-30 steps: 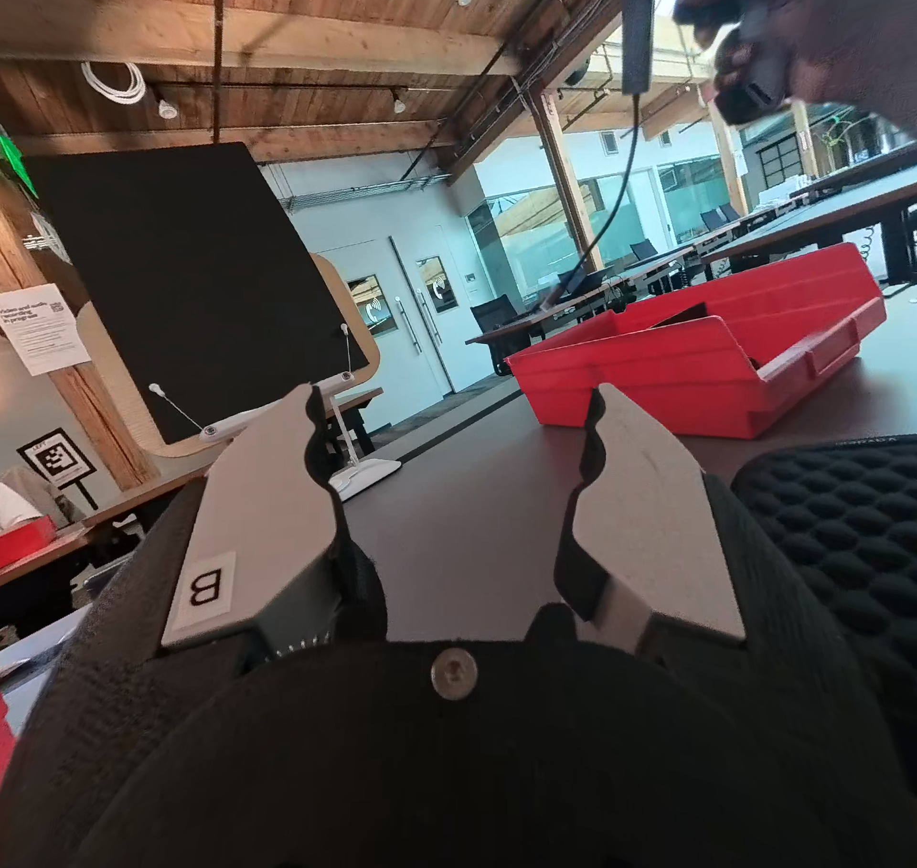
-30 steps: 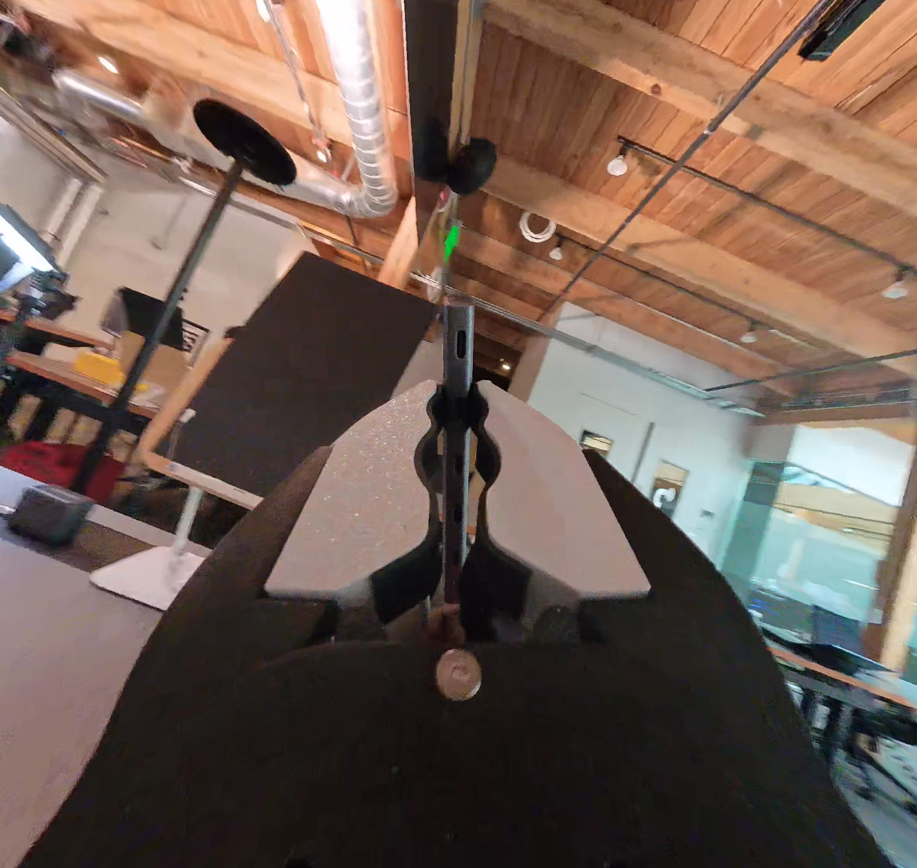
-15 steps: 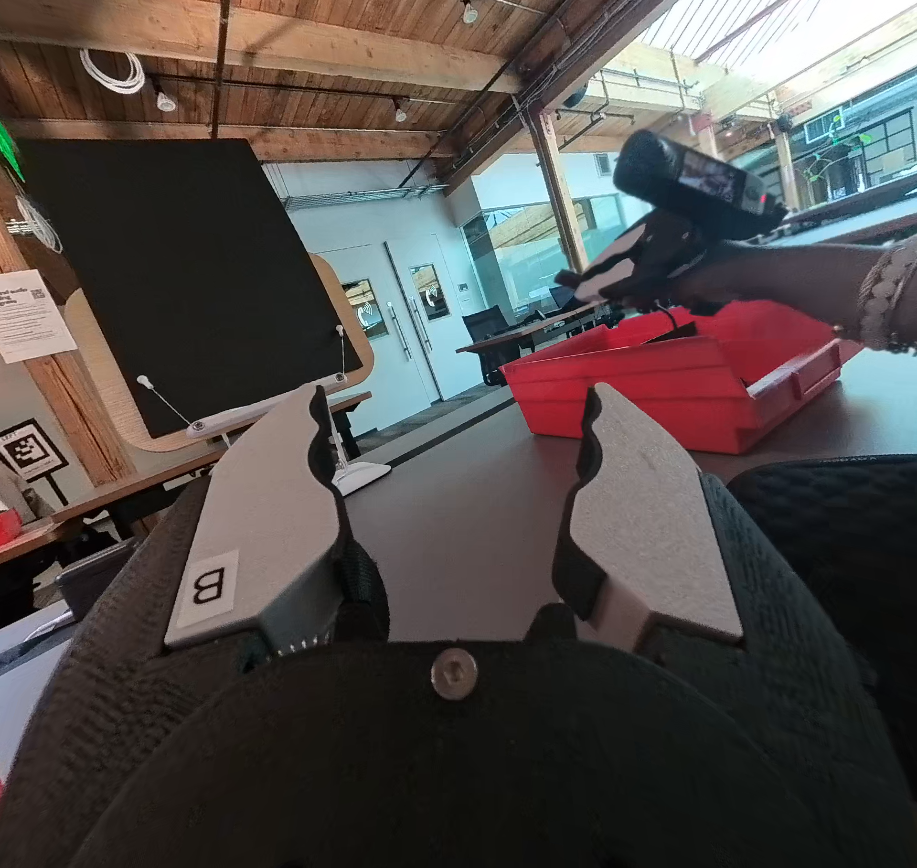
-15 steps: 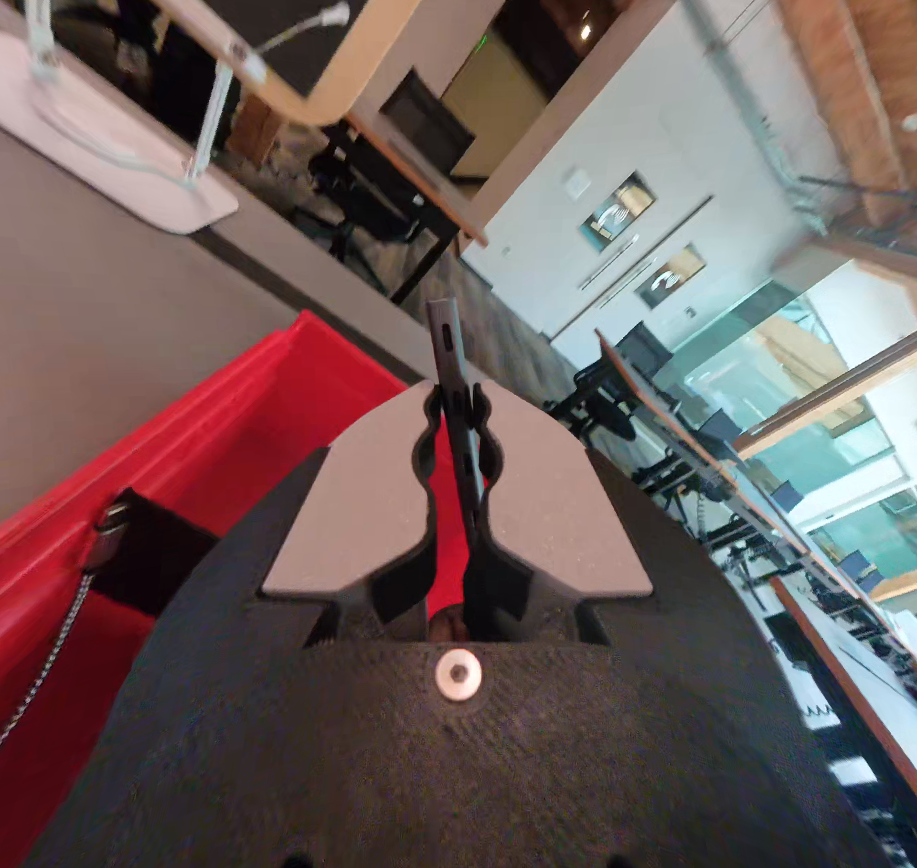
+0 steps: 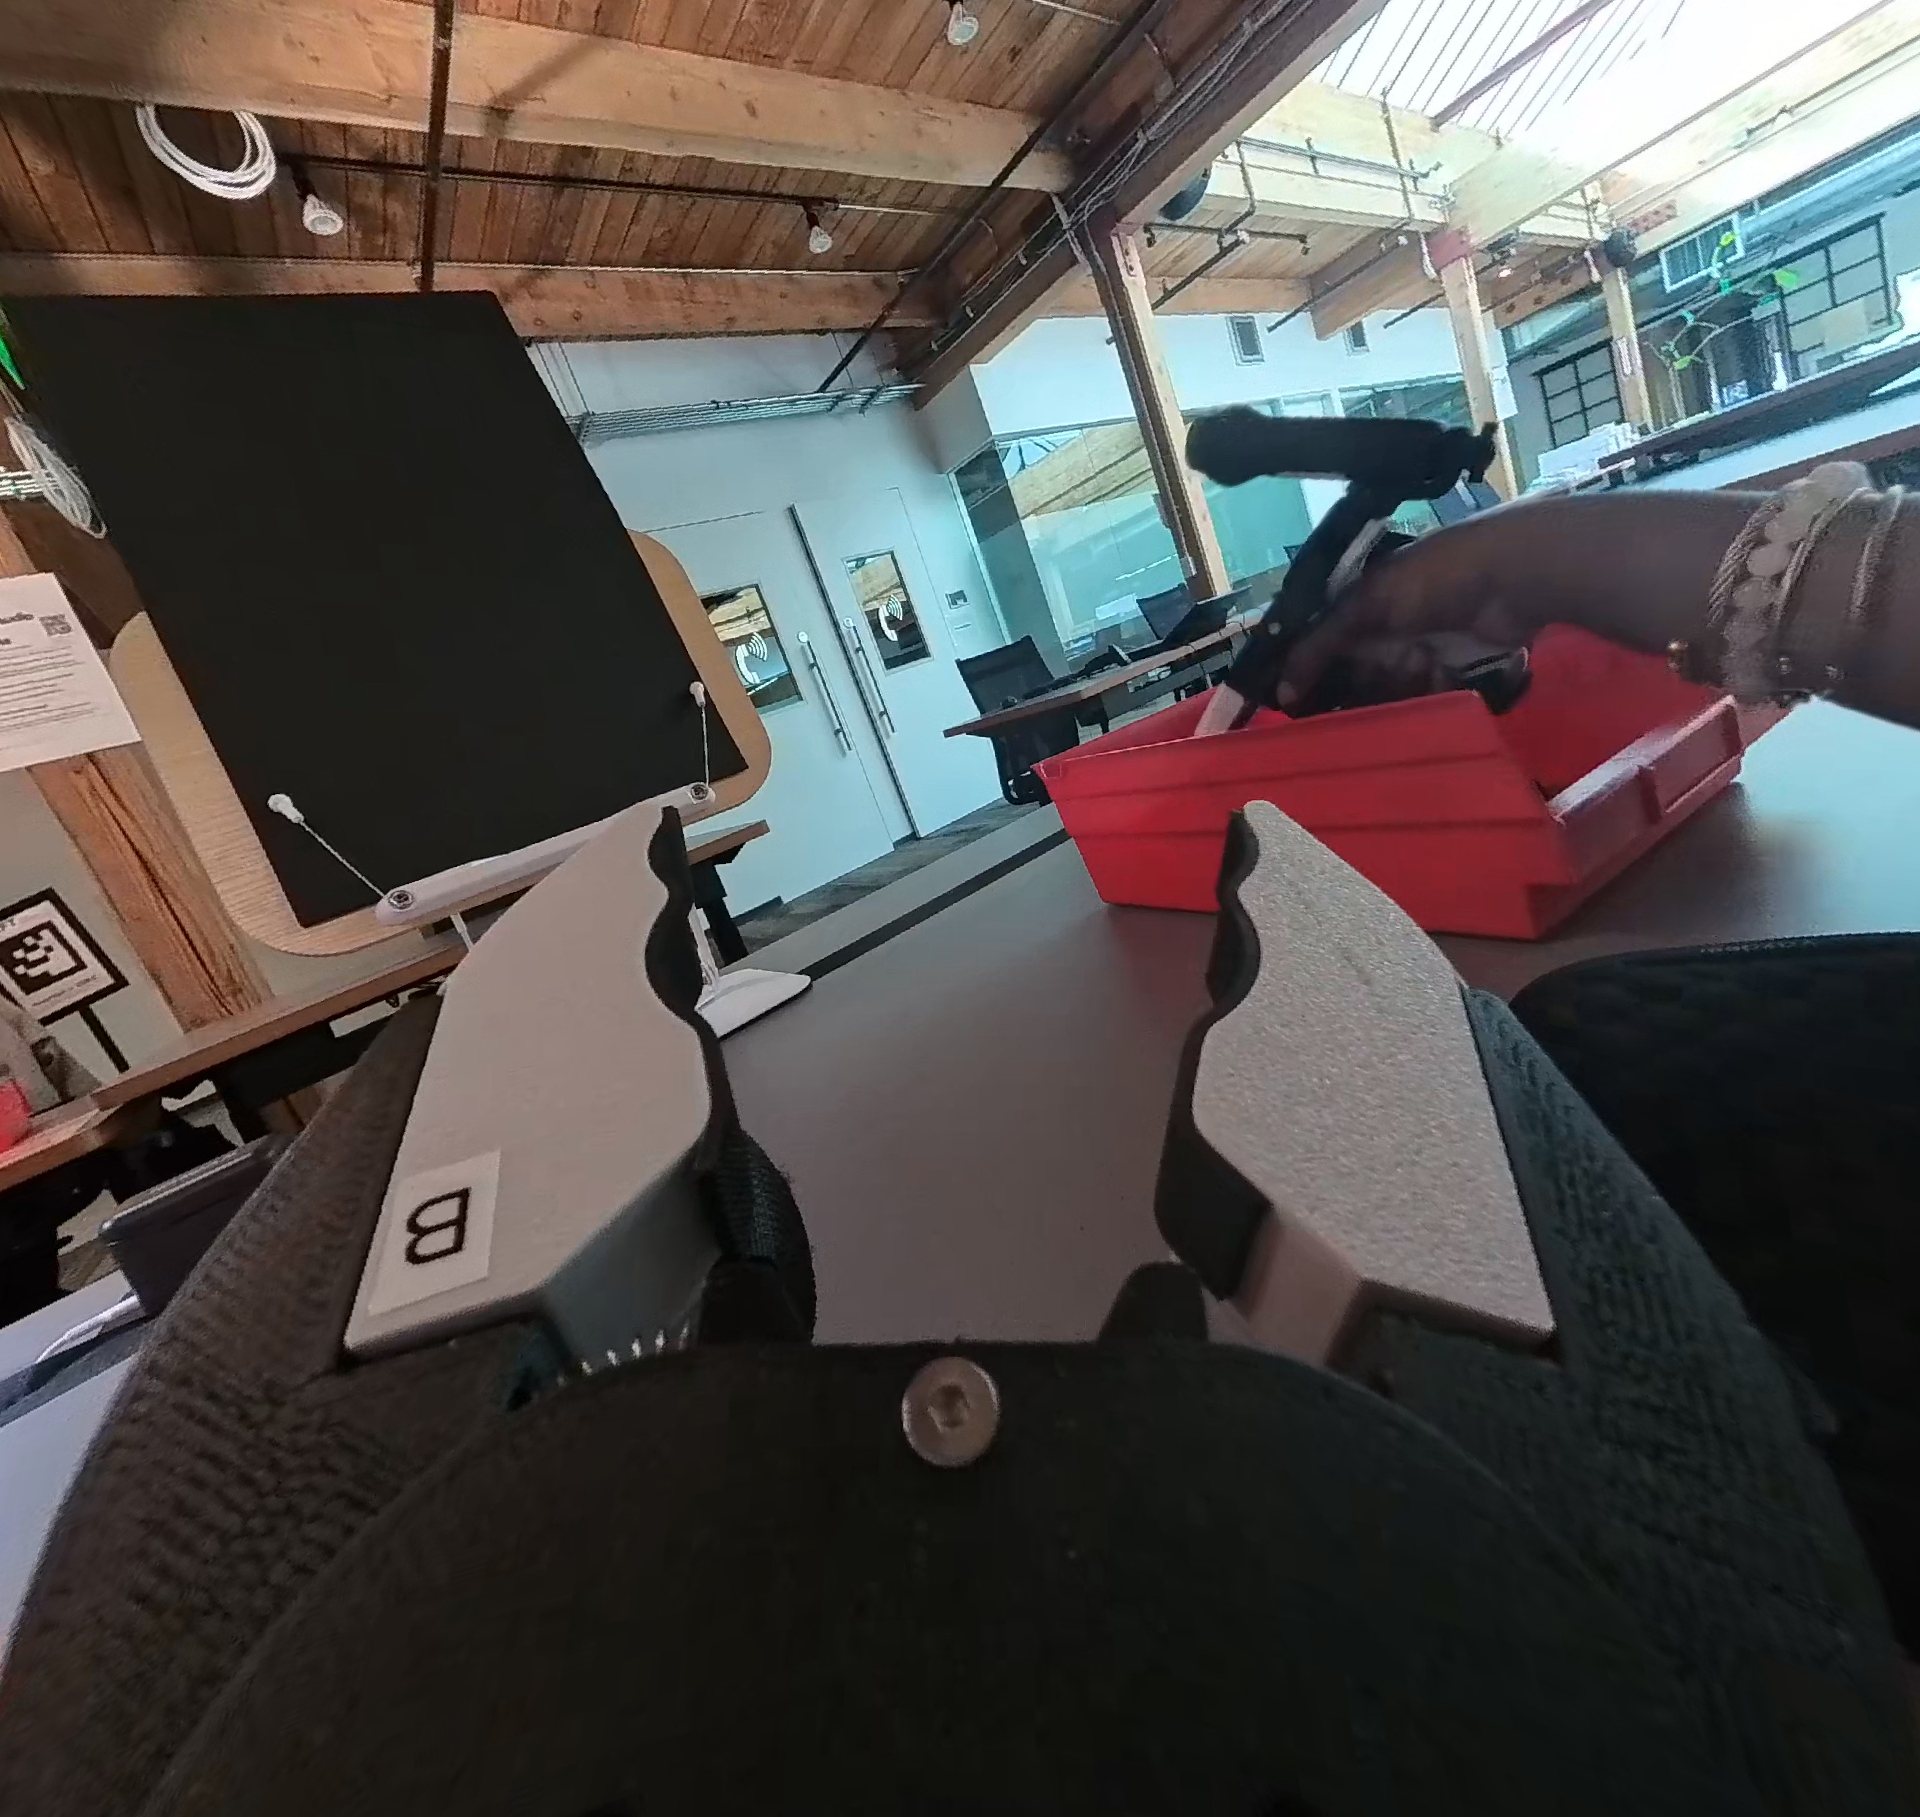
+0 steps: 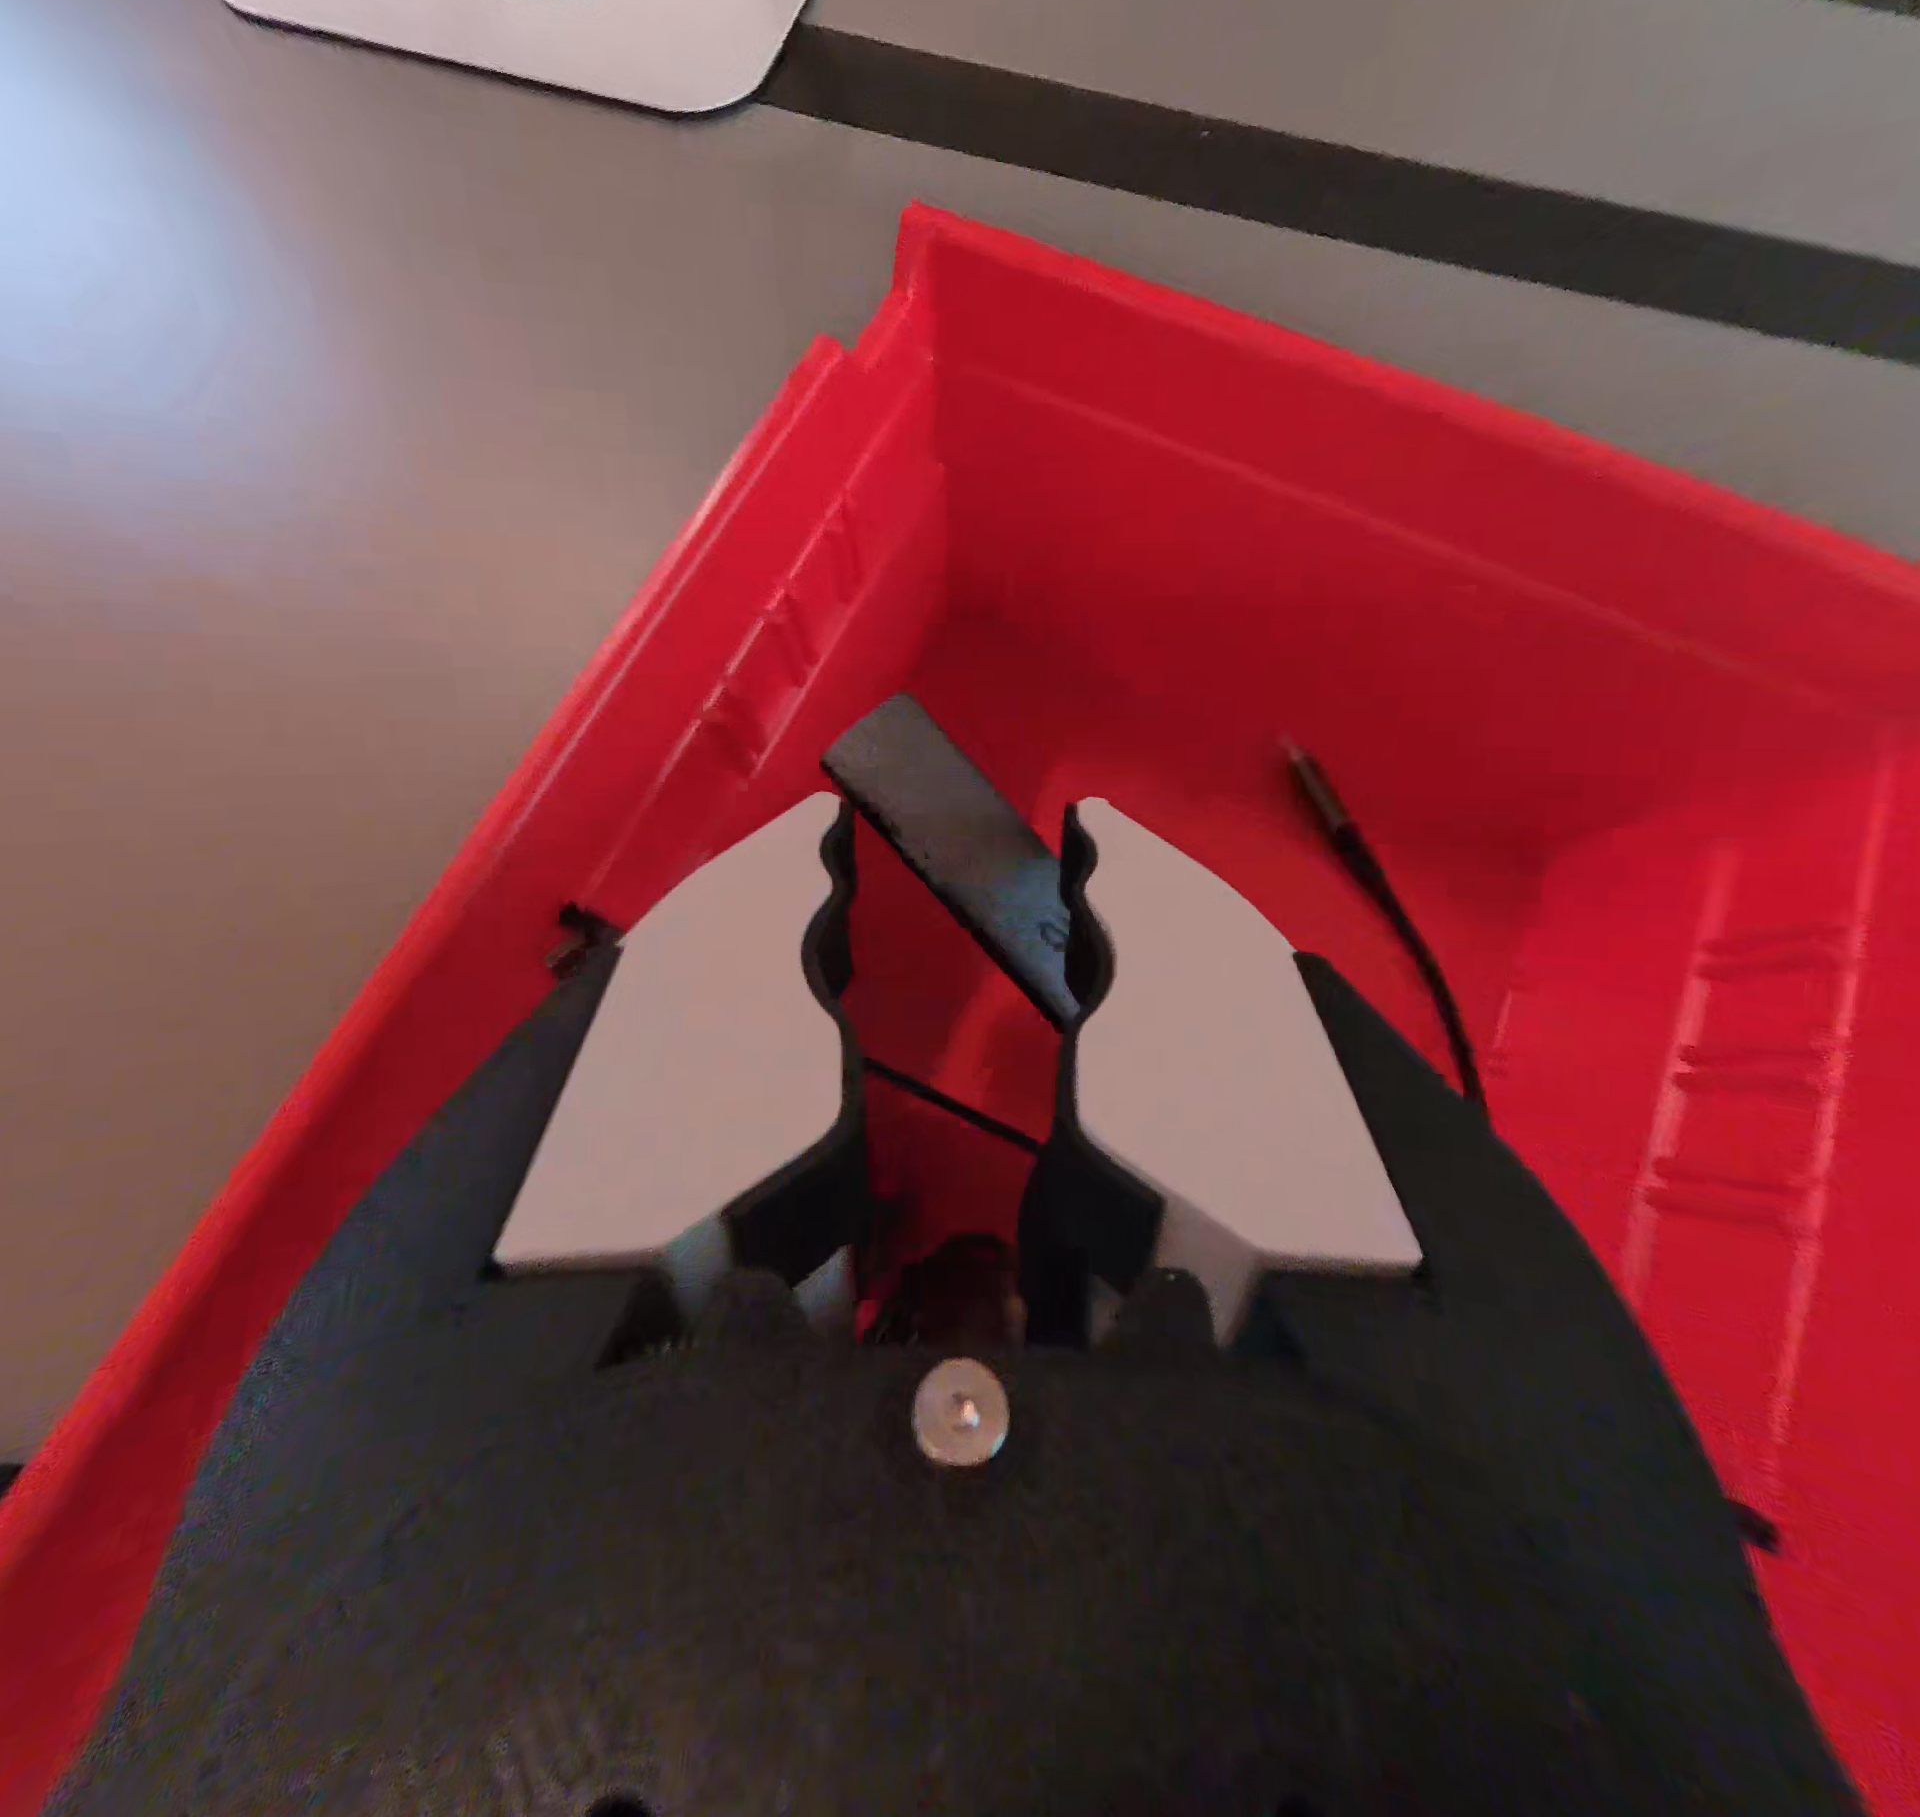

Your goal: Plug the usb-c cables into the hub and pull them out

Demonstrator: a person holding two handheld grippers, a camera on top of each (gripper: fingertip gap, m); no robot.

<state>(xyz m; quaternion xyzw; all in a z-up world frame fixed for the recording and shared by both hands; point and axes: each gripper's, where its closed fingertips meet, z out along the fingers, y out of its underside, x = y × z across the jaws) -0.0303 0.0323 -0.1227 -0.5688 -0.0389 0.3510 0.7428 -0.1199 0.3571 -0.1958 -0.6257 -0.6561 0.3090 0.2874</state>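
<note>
Below, we see a dark table (image 5: 966, 1092) under wooden ceiling beams; our left gripper (image 5: 945, 946) hovers spread, while our right gripper (image 6: 956, 894), spread inside the red bin (image 6: 1351, 562), straddles the hub (image 6: 961, 848) near its left wall.

The bin (image 6: 1351, 541) sits on the surface (image 6: 364, 365). The hub (image 6: 956, 832) lies in the bin, near its back left corner. A cable (image 6: 1382, 905) lies in the bin too, to the right of the hub. A flat stand base (image 6: 540, 1) rests on the surface behind the bin.
</note>
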